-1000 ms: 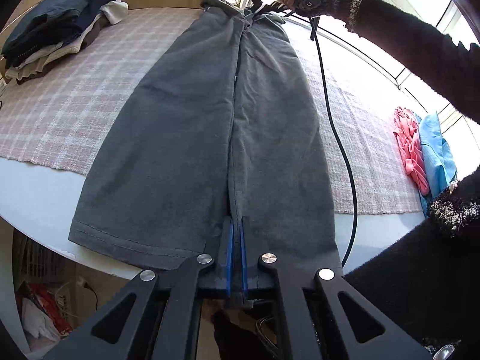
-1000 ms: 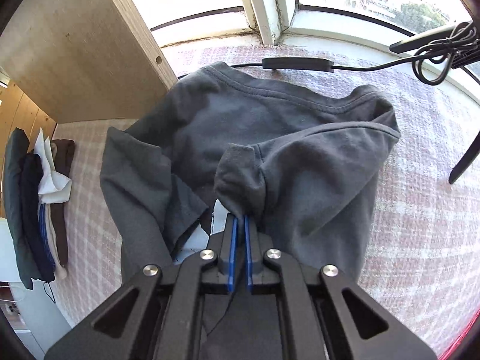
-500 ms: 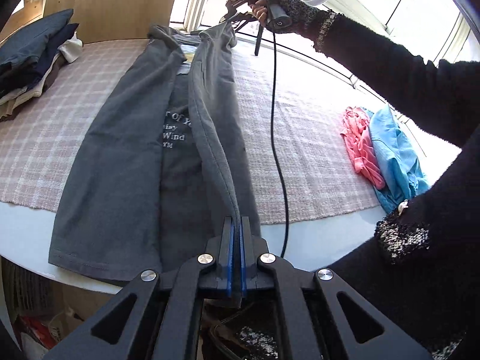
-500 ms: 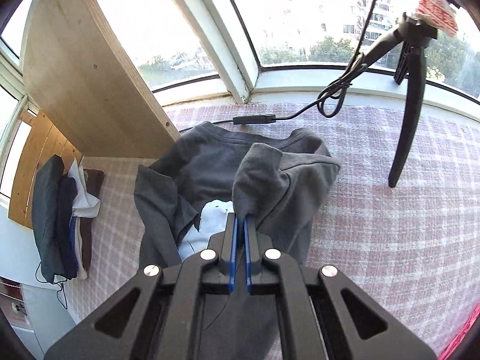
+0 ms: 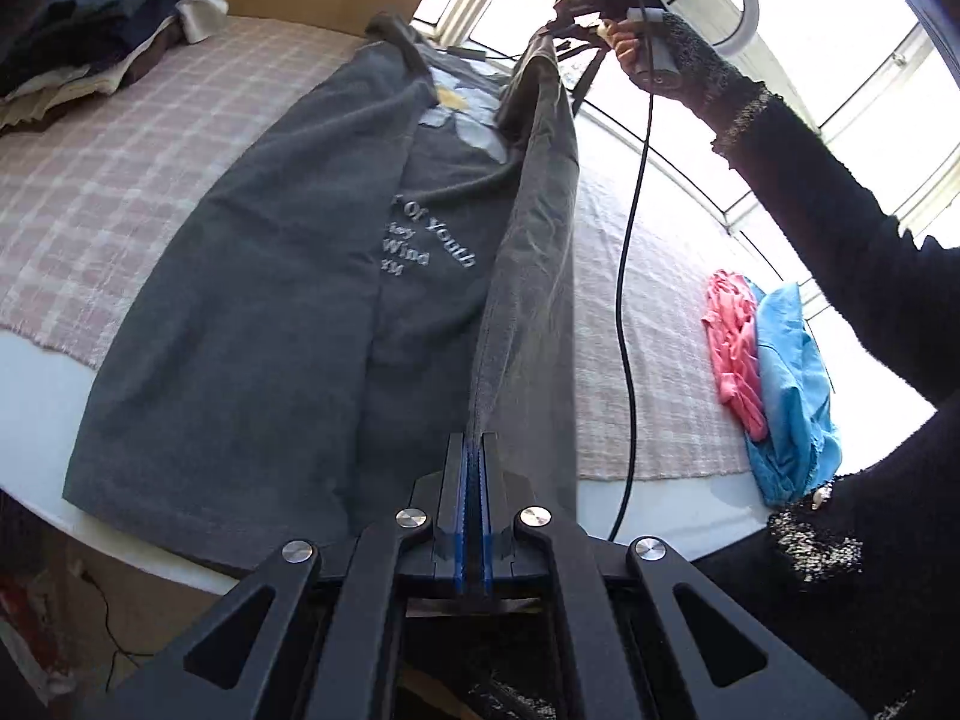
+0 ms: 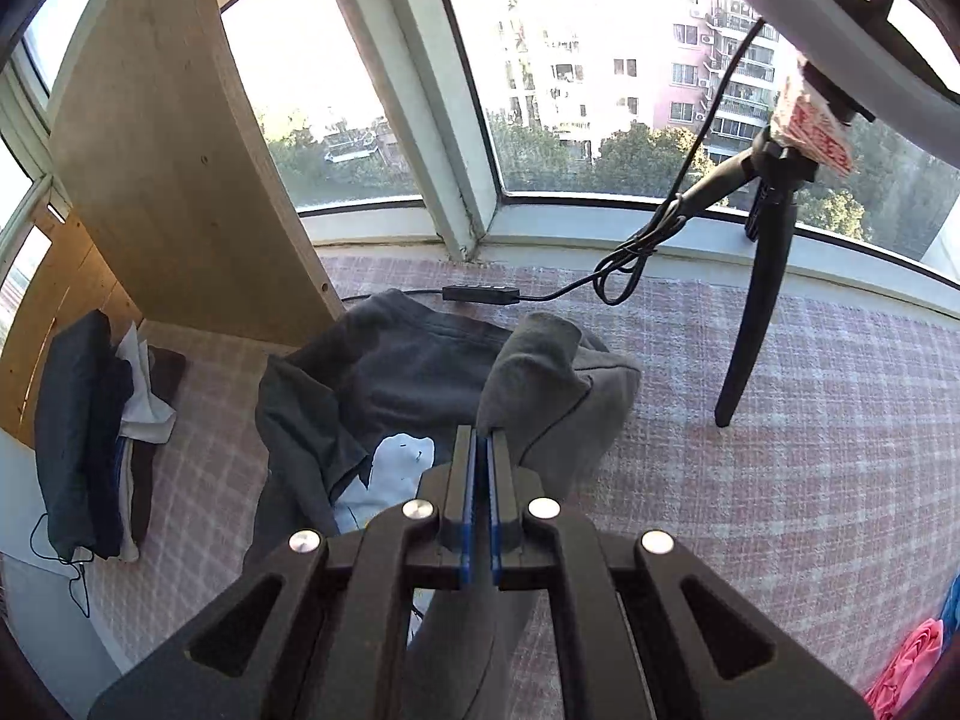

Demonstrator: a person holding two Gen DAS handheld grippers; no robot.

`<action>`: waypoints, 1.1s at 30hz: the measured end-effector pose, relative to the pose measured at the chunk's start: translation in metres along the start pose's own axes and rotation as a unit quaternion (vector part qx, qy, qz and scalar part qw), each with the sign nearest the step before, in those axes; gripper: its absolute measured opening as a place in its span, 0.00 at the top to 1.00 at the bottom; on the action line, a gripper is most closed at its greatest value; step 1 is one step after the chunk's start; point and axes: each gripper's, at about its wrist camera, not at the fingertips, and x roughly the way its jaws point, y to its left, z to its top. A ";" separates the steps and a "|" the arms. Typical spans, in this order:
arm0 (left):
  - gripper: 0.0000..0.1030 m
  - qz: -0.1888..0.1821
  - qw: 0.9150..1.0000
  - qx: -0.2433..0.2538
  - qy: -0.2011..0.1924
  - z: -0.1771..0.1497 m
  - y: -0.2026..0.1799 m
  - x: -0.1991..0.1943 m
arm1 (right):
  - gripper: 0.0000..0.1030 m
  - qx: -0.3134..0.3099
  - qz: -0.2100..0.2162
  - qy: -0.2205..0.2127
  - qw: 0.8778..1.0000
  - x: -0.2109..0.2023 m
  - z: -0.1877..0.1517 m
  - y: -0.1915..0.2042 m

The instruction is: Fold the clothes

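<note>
A dark grey T-shirt (image 5: 270,276) with white lettering and a flower print lies lengthwise on the checked cloth (image 5: 108,180). My left gripper (image 5: 472,450) is shut on its hem edge at the near end and holds the right side lifted. My right gripper (image 5: 558,30) is shut on the shoulder end at the far end, raised above the table. In the right wrist view the gripper (image 6: 482,450) pinches a grey fold of the shirt (image 6: 540,384), and the collar end (image 6: 390,360) lies bunched below.
A stack of folded clothes (image 5: 90,30) sits at the far left, also in the right wrist view (image 6: 96,438). Pink (image 5: 732,354) and blue (image 5: 792,396) garments lie at the right. A black tripod (image 6: 756,300) and cable (image 6: 480,294) stand by the window.
Both grippers have lifted the shirt's right side and swung it up and rightward, opening the fold and baring the printed front. The right gripper rose well above the table.
</note>
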 end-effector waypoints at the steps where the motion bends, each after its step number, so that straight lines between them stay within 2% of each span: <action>1: 0.98 0.014 1.000 -0.011 0.003 -0.003 0.010 0.004 | 0.97 -0.013 -0.006 0.006 1.000 0.014 -0.002 0.013; 4: 0.98 0.035 0.999 -0.032 0.009 -0.009 0.026 0.013 | 0.97 -0.043 -0.019 0.029 0.998 0.052 -0.008 0.044; 8: 0.98 0.036 0.999 -0.032 0.019 -0.013 0.025 0.020 | 0.97 -0.086 -0.053 0.042 0.994 0.081 -0.014 0.065; 13: 0.97 0.033 0.998 -0.037 0.034 -0.012 0.026 0.011 | 0.93 -0.105 -0.042 0.079 0.990 0.095 -0.021 0.066; 14: 0.97 0.035 0.998 -0.036 0.035 -0.012 0.027 0.003 | 0.91 -0.100 -0.034 0.079 0.991 0.087 -0.022 0.063; 16: 0.97 0.046 0.998 -0.029 0.037 -0.012 0.030 -0.016 | 0.81 -0.092 -0.020 0.077 0.993 0.070 -0.025 0.057; 20: 0.92 0.082 0.996 -0.002 0.035 -0.007 0.043 -0.055 | 0.81 -0.096 0.027 0.041 0.994 -0.006 -0.051 0.046; 22: 0.90 0.102 0.994 0.016 0.033 -0.002 0.057 -0.069 | 0.80 -0.093 0.065 0.043 0.993 -0.047 -0.079 0.038; 25: 0.86 0.110 0.992 0.029 0.052 0.009 0.088 -0.070 | 0.78 -0.089 0.104 0.050 0.989 -0.102 -0.141 0.026; 27: 0.72 0.106 0.991 0.040 0.070 0.017 0.103 -0.062 | 0.71 -0.078 0.113 0.057 0.989 -0.128 -0.192 0.019; 30: 0.68 0.064 0.991 0.064 0.098 0.024 0.115 -0.048 | 0.70 -0.046 0.104 0.066 0.991 -0.154 -0.274 0.017; 33: 0.67 0.024 0.987 0.089 0.128 0.028 0.117 -0.036 | 0.70 -0.004 0.057 0.086 0.995 -0.157 -0.350 0.032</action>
